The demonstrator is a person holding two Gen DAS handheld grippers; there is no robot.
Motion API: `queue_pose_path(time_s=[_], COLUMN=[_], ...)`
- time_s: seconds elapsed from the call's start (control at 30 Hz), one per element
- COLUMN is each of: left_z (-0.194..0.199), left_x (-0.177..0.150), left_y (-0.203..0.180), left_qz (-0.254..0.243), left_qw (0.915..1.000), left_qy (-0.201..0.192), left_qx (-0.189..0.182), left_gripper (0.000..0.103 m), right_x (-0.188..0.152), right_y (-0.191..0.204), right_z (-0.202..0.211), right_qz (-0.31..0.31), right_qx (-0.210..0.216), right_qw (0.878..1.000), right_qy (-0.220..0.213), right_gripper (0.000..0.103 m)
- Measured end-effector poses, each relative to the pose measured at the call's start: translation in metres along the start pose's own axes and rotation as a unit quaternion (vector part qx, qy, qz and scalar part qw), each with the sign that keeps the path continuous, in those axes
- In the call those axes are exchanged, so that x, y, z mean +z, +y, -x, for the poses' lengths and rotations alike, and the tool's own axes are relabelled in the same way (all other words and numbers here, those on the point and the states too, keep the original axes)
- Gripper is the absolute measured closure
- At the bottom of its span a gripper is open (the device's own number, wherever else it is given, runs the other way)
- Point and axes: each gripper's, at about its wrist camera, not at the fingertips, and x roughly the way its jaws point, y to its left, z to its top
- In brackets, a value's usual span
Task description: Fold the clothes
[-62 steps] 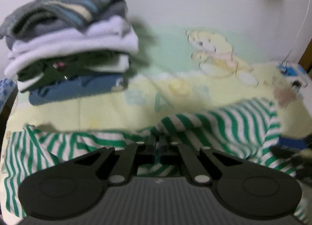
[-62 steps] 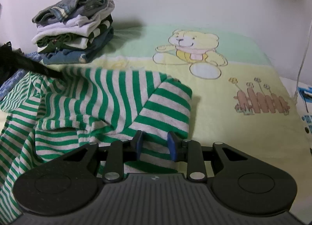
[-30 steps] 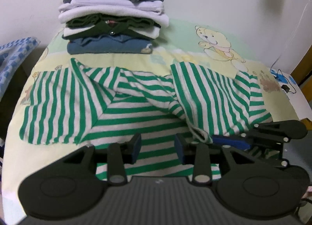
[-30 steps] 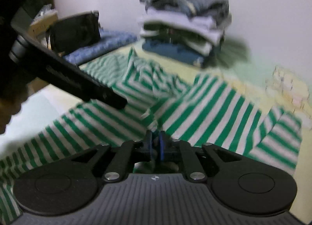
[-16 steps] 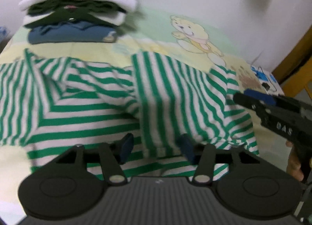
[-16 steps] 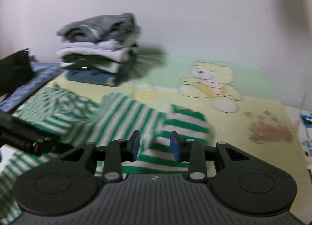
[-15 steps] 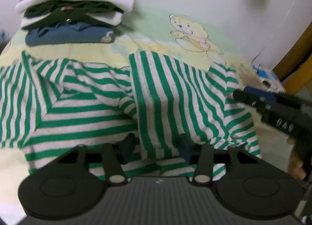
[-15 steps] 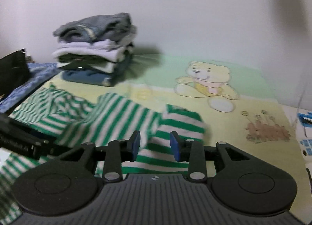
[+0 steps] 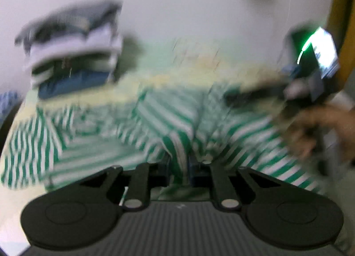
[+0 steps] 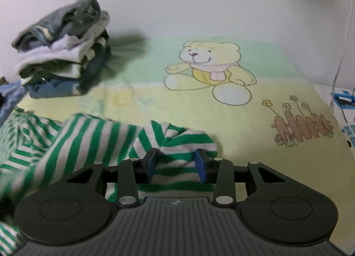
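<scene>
Now left claw (image 9: 179, 168) tight on striped shirt (image 9: 177, 145).

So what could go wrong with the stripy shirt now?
The left gripper has just been closing on a bunched ridge of the striped shirt, so pulling might drag extra layers and spoil the fold. The right gripper stands open over the sleeve end, which may flop loose. The pile of folded clothes leans and could topple if bumped.

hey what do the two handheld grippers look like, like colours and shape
Both the left gripper and right gripper are black, with a ribbed grey base, two round side lobes, silver pivot screws and blue finger pads. The right gripper's body carries a lit screen with a green glow.
</scene>
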Motion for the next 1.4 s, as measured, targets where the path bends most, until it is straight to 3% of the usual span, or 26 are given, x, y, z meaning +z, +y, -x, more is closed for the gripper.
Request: queue_pose_path(time_s=[0.07, 0.1, 0.23, 0.33, 0.47, 0.57, 0.63, 0.67, 0.8, 0.9, 0.97, 1.03, 1.1, 1.2, 1.4], left_z=[-0.014, -0.015, -0.018, -0.019, -0.017, -0.016, -0.014, -0.014, -0.011, -0.016, -0.019, -0.022, -0.02, -0.014, 0.009], left_x=[-0.003, -0.003, 0.007, 0.007, 0.002, 0.0, 0.001, 0.002, 0.005, 0.004, 0.001, -0.004, -0.01, -0.014, -0.017], left_y=[0.017, 0.026, 0.055, 0.058, 0.05, 0.045, 0.044, 0.044, 0.047, 0.053, 0.058, 0.064, 0.072, 0.083, 0.088], left_qz=[0.04, 0.063, 0.126, 0.126, 0.121, 0.119, 0.117, 0.116, 0.118, 0.114, 0.109, 0.104, 0.103, 0.105, 0.085], left_qw=[0.999, 0.9977, 0.9914, 0.991, 0.9916, 0.9921, 0.9923, 0.9925, 0.9926, 0.9933, 0.9936, 0.9939, 0.994, 0.9938, 0.9958], left_qy=[0.022, 0.023, 0.02, 0.026, 0.031, 0.029, 0.026, 0.025, 0.018, 0.021, 0.026, 0.033, 0.033, 0.033, 0.022], left_qx=[-0.002, -0.007, -0.026, -0.037, -0.035, -0.03, -0.029, -0.029, -0.021, -0.004, 0.007, 0.018, 0.02, 0.012, -0.028], left_gripper=[0.088, 0.083, 0.082, 0.078, 0.078, 0.083, 0.086, 0.086, 0.086, 0.086, 0.089, 0.095, 0.095, 0.095, 0.094], right_x=[0.001, 0.002, 0.005, 0.008, 0.007, 0.003, 0.002, 0.004, 0.025, 0.035, 0.037, 0.035, 0.027, 0.0, -0.098], right_y=[0.001, 0.001, 0.003, 0.013, 0.047, 0.082, 0.099, 0.105, 0.103, 0.103, 0.101, 0.09, 0.075, 0.048, 0.022], right_z=[0.003, 0.008, 0.032, 0.044, 0.038, 0.025, 0.003, -0.008, -0.035, -0.044, -0.038, -0.011, 0.023, 0.067, 0.154], right_qz=[0.007, 0.006, 0.012, 0.028, 0.091, 0.15, 0.162, 0.158, 0.066, 0.04, 0.042, 0.043, 0.06, 0.09, 0.075], right_qx=[0.001, 0.004, 0.011, 0.062, 0.153, 0.165, 0.152, 0.144, 0.137, 0.141, 0.147, 0.154, 0.14, 0.092, 0.048], right_qw=[1.0, 1.0, 0.999, 0.995, 0.982, 0.974, 0.975, 0.977, 0.988, 0.989, 0.988, 0.987, 0.988, 0.991, 0.996], right_qy=[-0.002, -0.008, -0.05, -0.07, -0.055, -0.048, -0.008, 0.009, 0.023, 0.035, 0.032, 0.005, -0.029, -0.038, 0.021], right_gripper=[0.062, 0.062, 0.062, 0.063, 0.064, 0.064, 0.077, 0.092, 0.099, 0.1, 0.098, 0.087, 0.064, 0.063, 0.063])
